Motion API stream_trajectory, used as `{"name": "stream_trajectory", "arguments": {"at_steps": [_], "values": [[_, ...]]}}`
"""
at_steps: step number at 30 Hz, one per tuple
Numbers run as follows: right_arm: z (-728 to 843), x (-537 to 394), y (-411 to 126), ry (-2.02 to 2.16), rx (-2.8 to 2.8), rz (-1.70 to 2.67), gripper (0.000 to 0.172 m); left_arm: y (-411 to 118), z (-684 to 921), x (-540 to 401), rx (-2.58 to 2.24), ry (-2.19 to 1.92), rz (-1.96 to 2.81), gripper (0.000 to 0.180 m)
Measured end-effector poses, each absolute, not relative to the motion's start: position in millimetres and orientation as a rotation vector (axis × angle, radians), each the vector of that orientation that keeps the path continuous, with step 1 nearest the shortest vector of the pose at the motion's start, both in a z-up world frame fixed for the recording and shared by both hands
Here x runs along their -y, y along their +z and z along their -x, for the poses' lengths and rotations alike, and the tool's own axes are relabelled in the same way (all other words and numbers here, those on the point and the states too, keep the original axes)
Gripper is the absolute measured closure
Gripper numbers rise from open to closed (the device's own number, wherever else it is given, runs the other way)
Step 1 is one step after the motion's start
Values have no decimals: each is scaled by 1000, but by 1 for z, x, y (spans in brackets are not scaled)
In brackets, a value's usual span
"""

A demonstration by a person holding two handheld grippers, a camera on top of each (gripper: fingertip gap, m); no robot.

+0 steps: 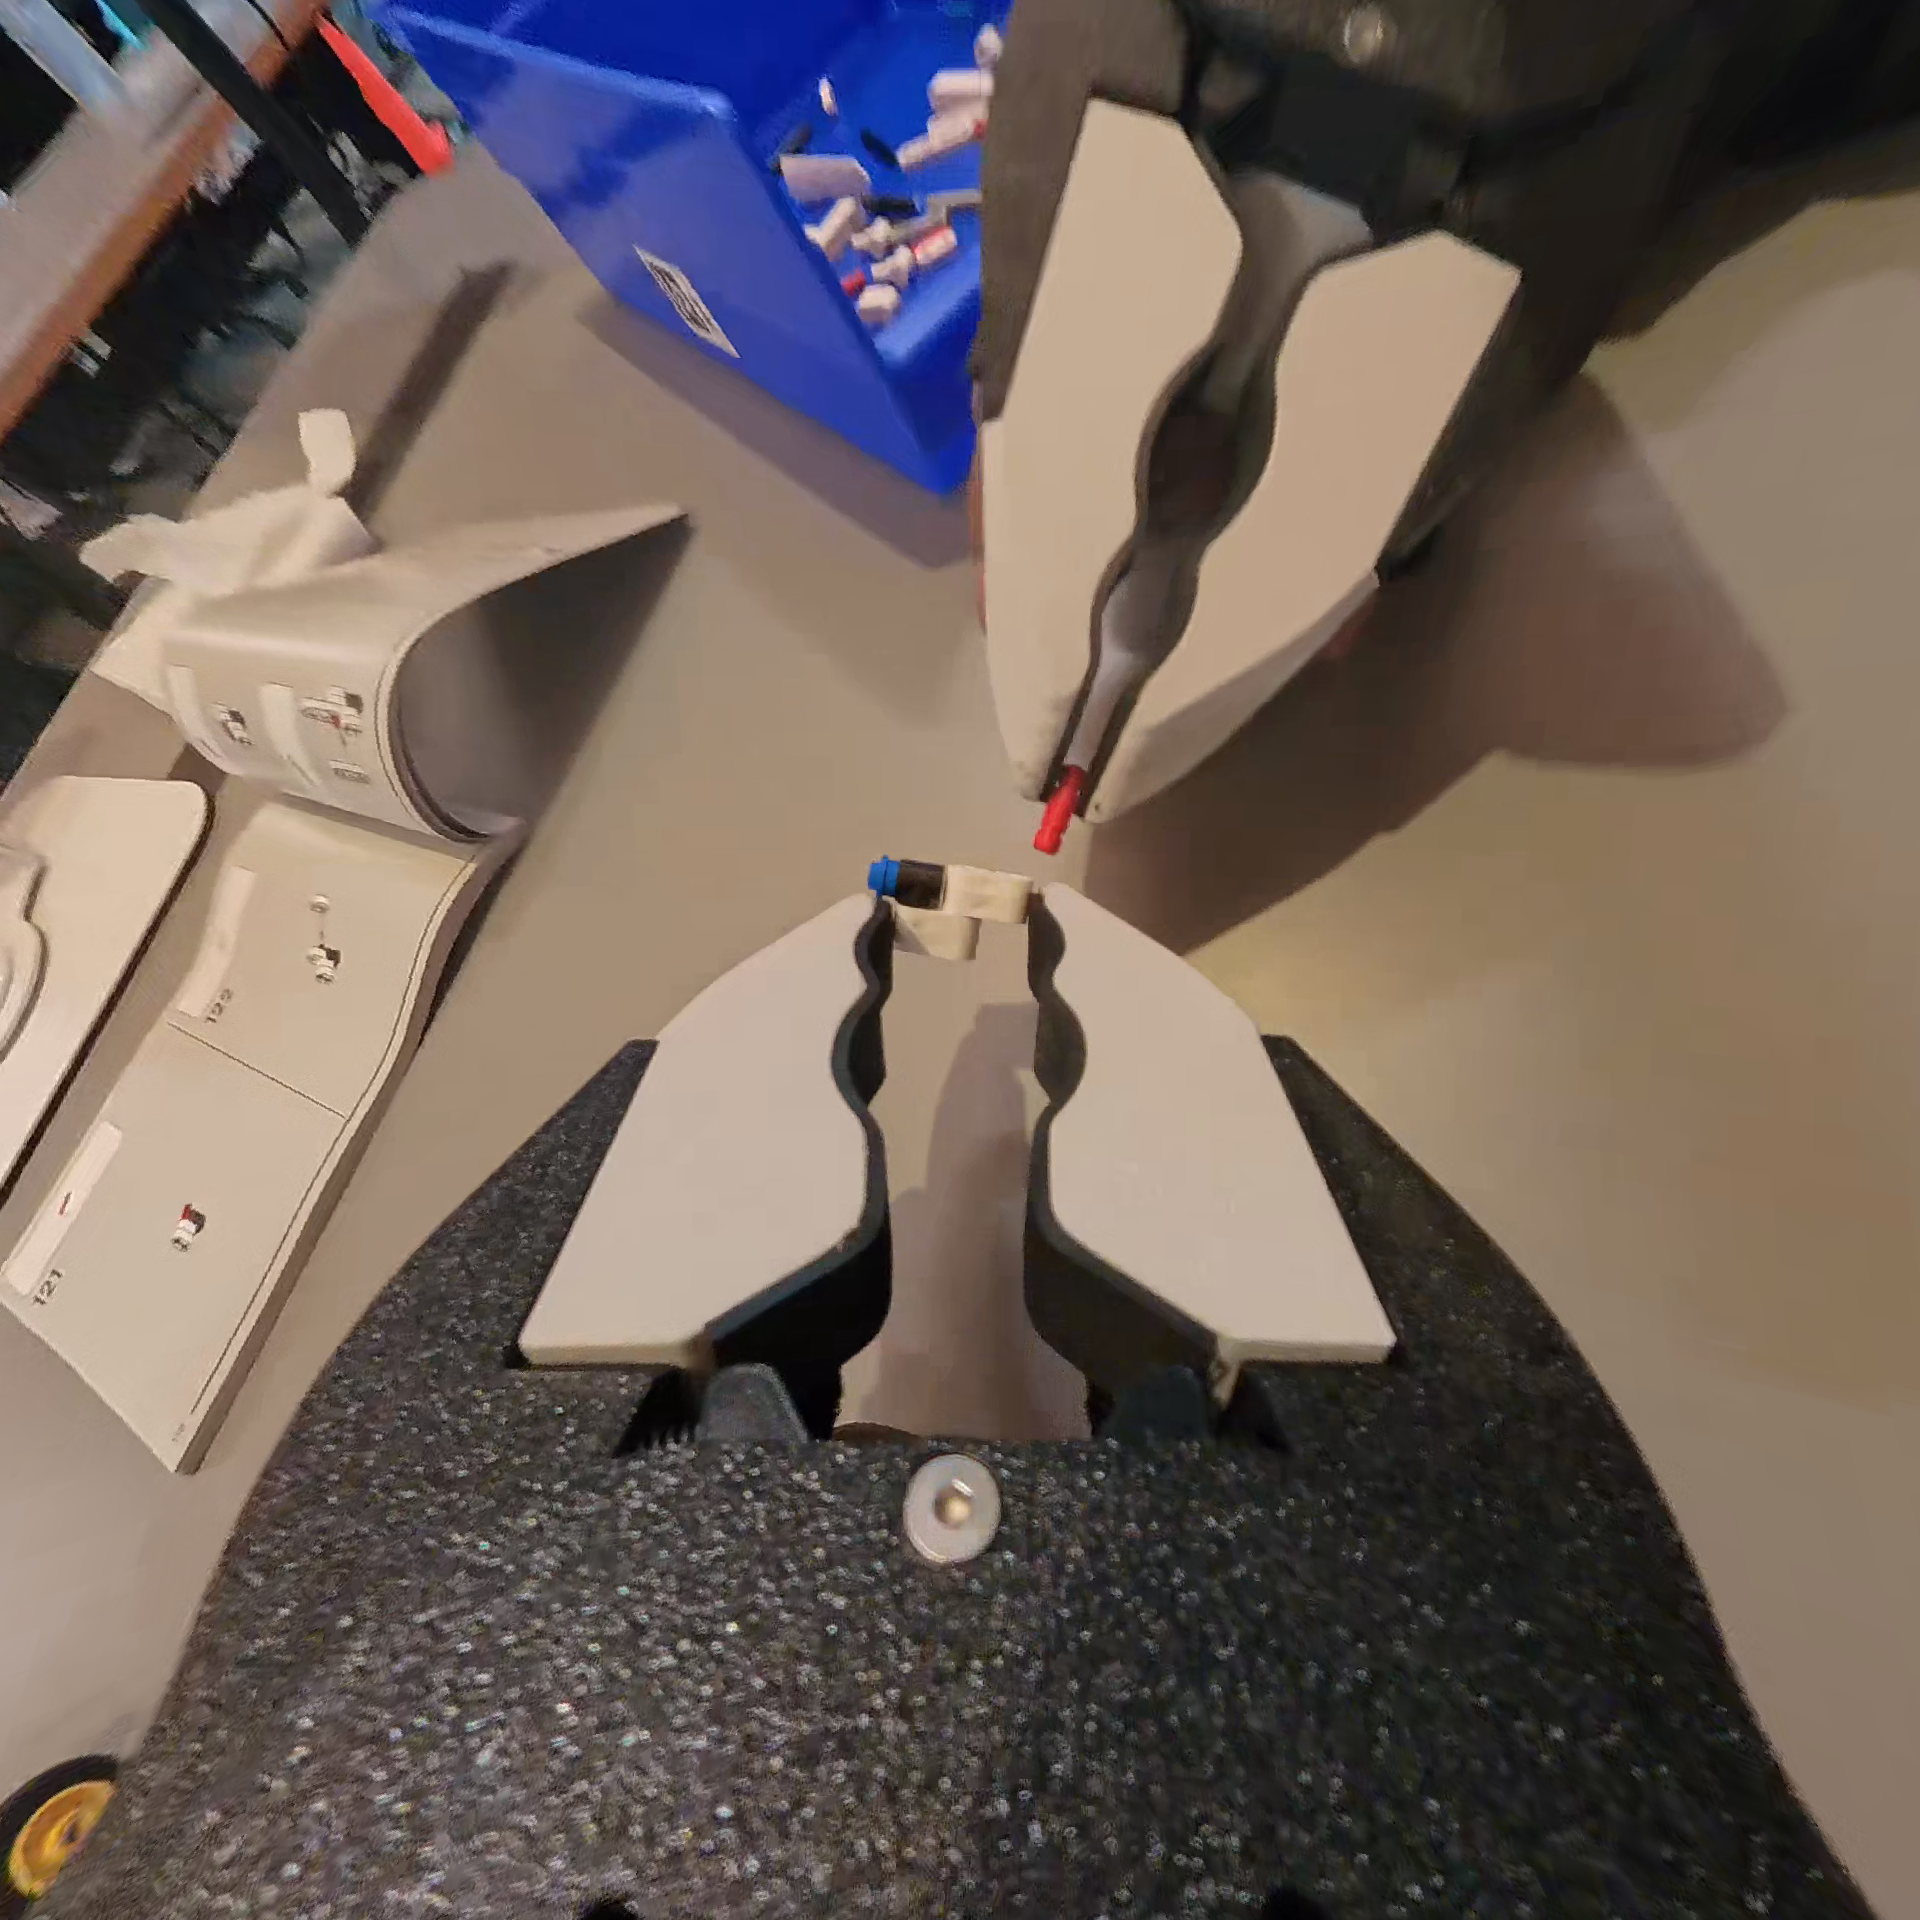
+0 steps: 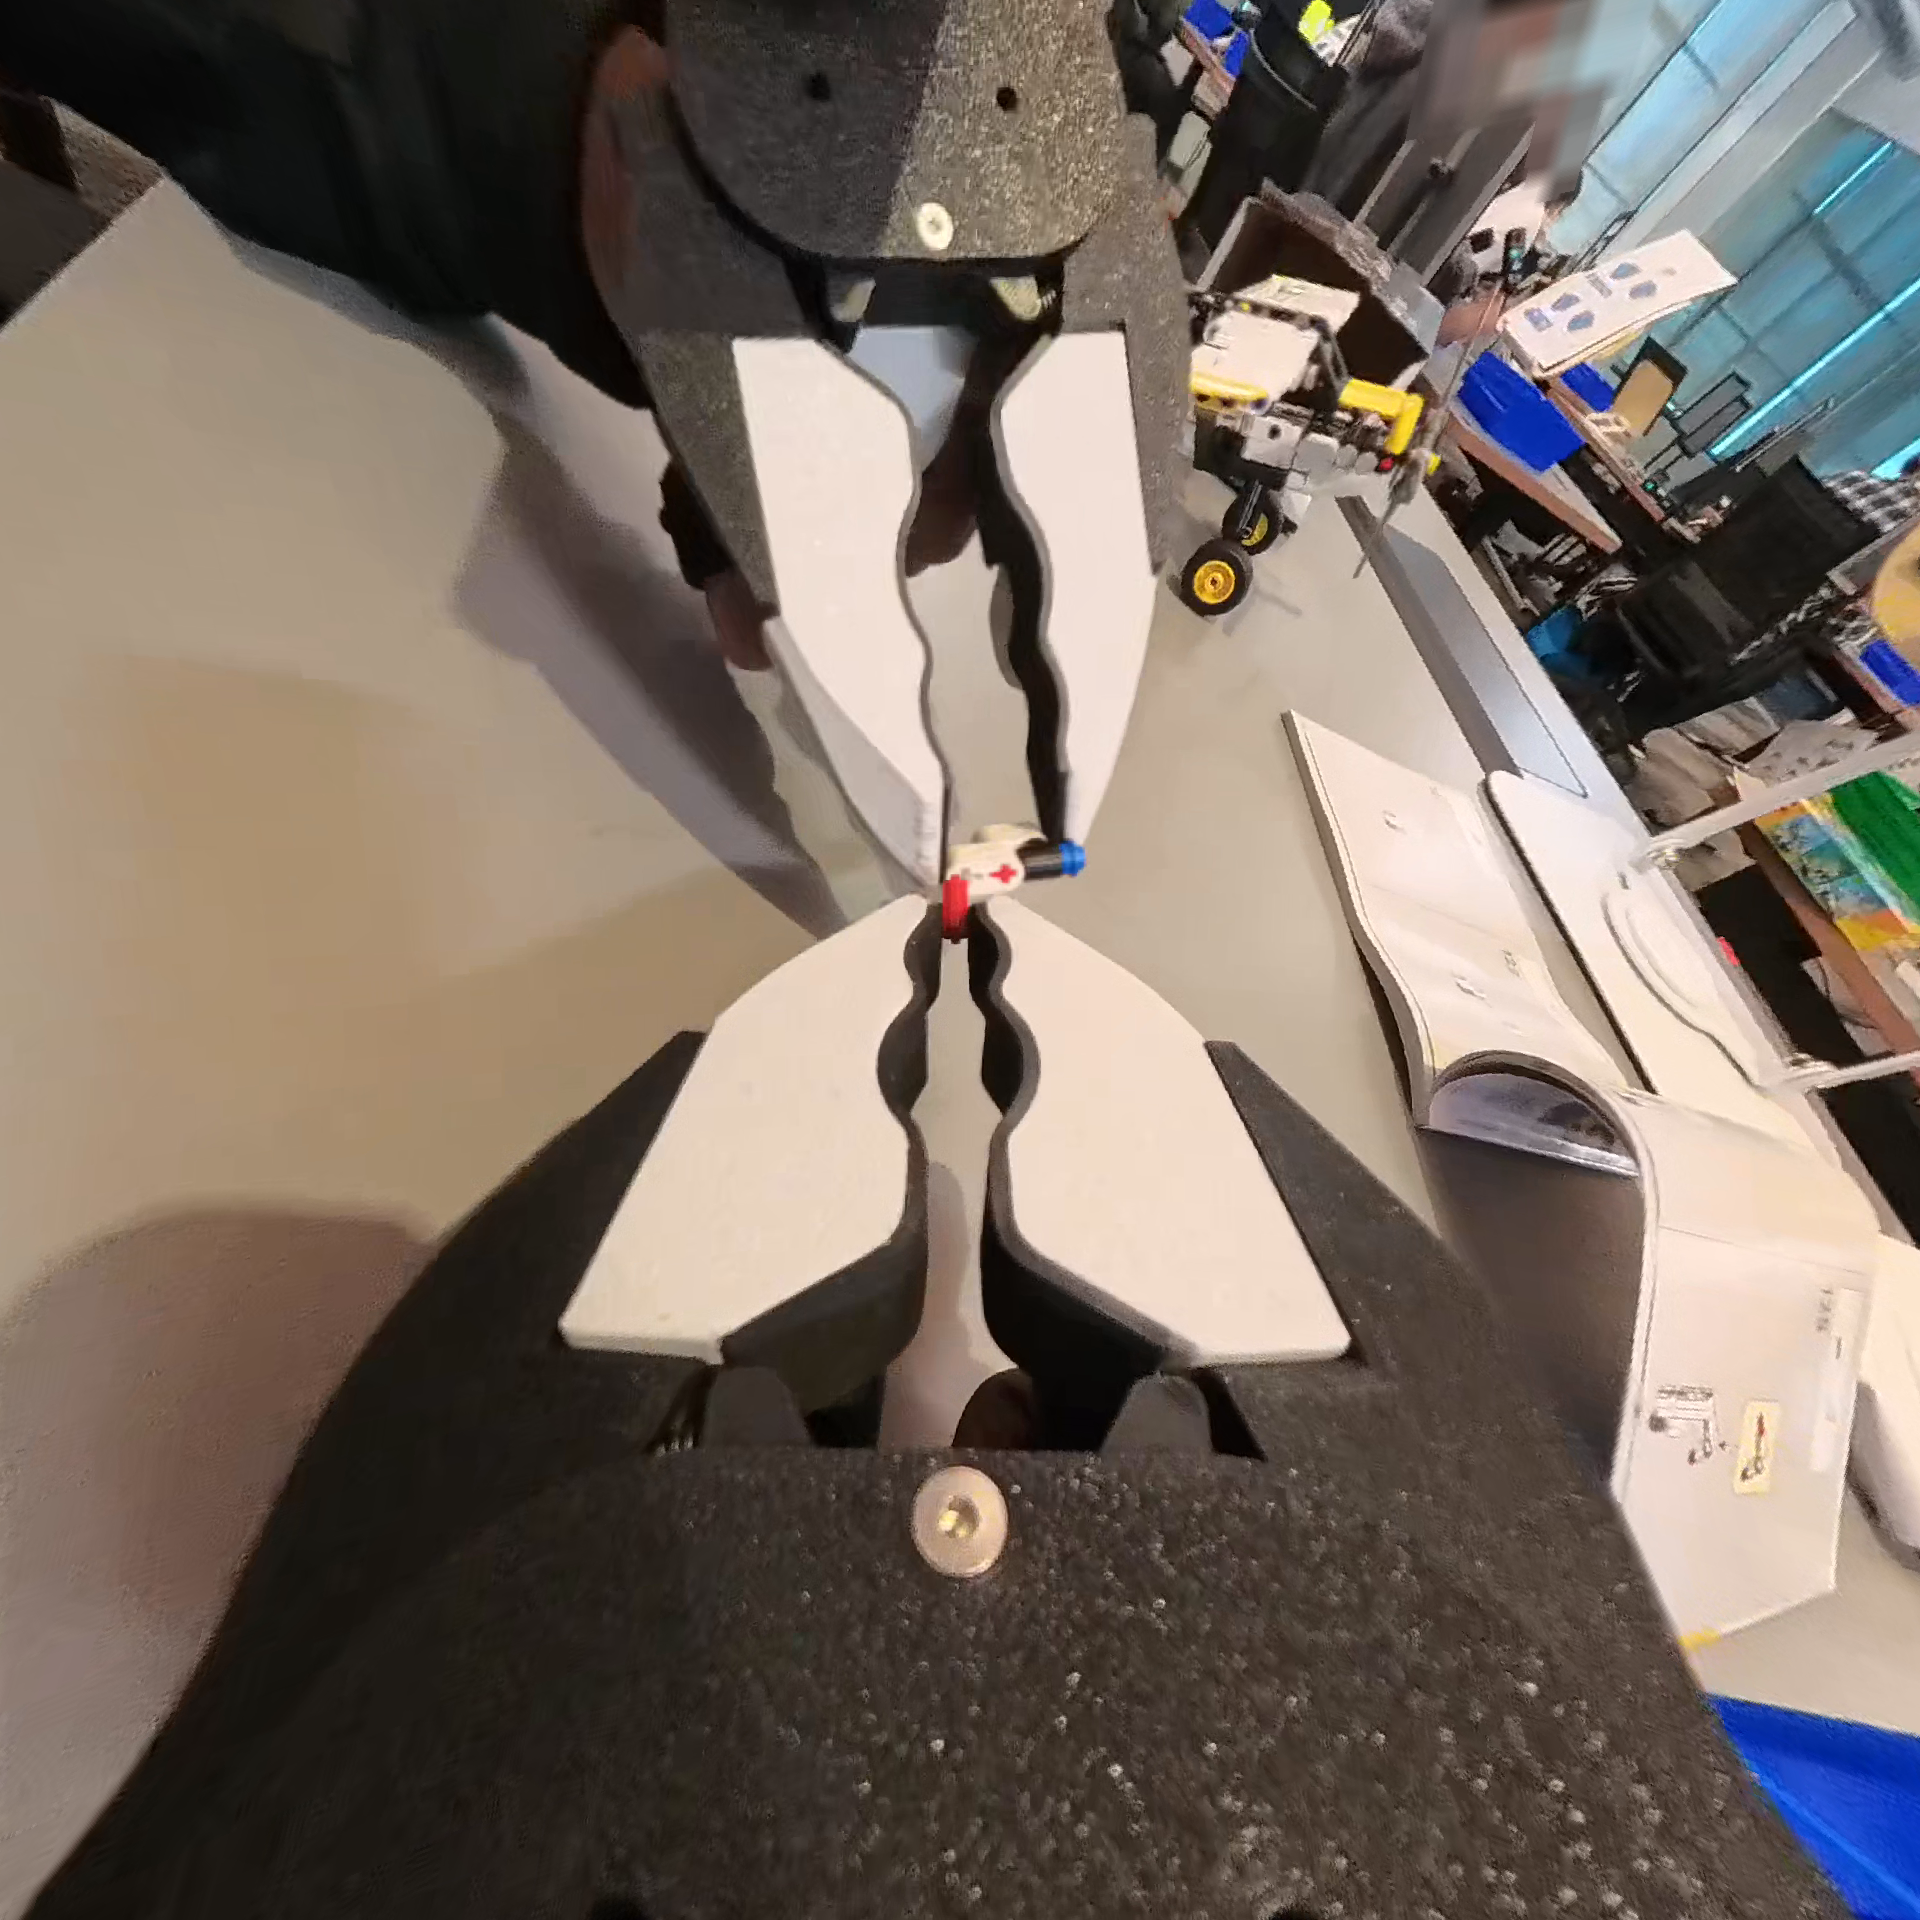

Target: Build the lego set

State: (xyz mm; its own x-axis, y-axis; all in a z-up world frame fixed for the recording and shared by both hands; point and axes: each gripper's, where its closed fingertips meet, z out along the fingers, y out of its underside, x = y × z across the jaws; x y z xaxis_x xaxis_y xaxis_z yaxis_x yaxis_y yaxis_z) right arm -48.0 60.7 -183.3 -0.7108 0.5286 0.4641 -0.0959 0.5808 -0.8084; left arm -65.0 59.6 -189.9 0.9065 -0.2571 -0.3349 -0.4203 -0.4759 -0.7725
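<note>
Holding a small white building piece (image 1: 961, 902) between its fingertips, the left gripper (image 1: 956, 914) is clenched on it above the grey table (image 1: 727, 727). This piece carries a black sleeve (image 1: 920, 883) and a blue pin (image 1: 881, 875) that stick out past the left fingertip, and both pads press on the white part. The right gripper (image 2: 956, 930) is closed tightly on a red pin (image 2: 954, 904), which points out from its tips. In the left wrist view this red pin (image 1: 1055, 821) hangs just beside the right end of the white piece, with a small gap between them; in the right wrist view the two look touching, so I cannot tell if they are in contact. Both grippers face each other, tip to tip. To the left of the left gripper lies an open instruction booklet (image 1: 260, 1039) with one page curled up, and beside it a white tray (image 1: 83, 883). Behind, a blue bin (image 1: 644, 208) stands on the table with many small white, black and red parts inside. In the right wrist view a model vehicle with yellow wheels (image 2: 1278, 416) stands farther on the table, well apart from the grippers.
</note>
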Motion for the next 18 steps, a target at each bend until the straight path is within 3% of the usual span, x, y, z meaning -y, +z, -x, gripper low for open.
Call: {"name": "stream_trajectory", "arguments": {"at_steps": [18], "values": [[46,-61,-202,977,2209,340,168,-205,57,-60,-588,275,2115,156]]}}
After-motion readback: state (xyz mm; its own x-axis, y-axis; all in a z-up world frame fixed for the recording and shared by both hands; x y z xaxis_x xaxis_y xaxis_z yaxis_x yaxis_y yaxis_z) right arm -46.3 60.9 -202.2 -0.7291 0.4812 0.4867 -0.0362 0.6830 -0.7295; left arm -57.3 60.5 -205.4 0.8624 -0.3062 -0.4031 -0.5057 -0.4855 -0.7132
